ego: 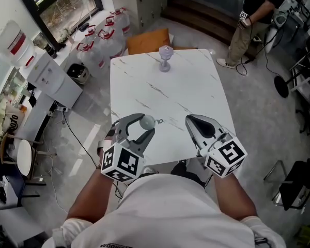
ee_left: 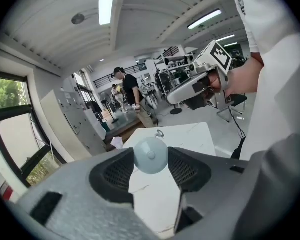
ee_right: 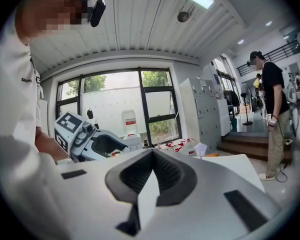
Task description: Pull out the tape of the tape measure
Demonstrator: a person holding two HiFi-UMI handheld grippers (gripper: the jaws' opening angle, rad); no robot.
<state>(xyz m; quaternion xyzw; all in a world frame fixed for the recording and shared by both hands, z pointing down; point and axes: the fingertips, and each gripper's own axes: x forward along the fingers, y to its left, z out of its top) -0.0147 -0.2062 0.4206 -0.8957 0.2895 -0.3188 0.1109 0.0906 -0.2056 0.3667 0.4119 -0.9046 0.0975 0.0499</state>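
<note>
A small round pale blue-grey tape measure (ego: 146, 121) sits between the tips of my left gripper (ego: 148, 124), which is shut on it just above the near part of the white marble table (ego: 191, 87). A tiny tab (ego: 159, 121) sticks out of the case toward the right. In the left gripper view the tape measure (ee_left: 150, 155) is pinched between the two dark pads. My right gripper (ego: 189, 118) hovers a little to the right of it, shut and empty. Its jaws meet in the right gripper view (ee_right: 151, 155). The right gripper (ee_left: 170, 98) also shows in the left gripper view.
A lavender goblet-shaped object (ego: 166, 58) stands near the table's far edge. Water jugs (ego: 101, 43) and a dispenser (ego: 46, 71) line the window wall at left. A person (ego: 250, 19) stands at the far right by equipment and cables.
</note>
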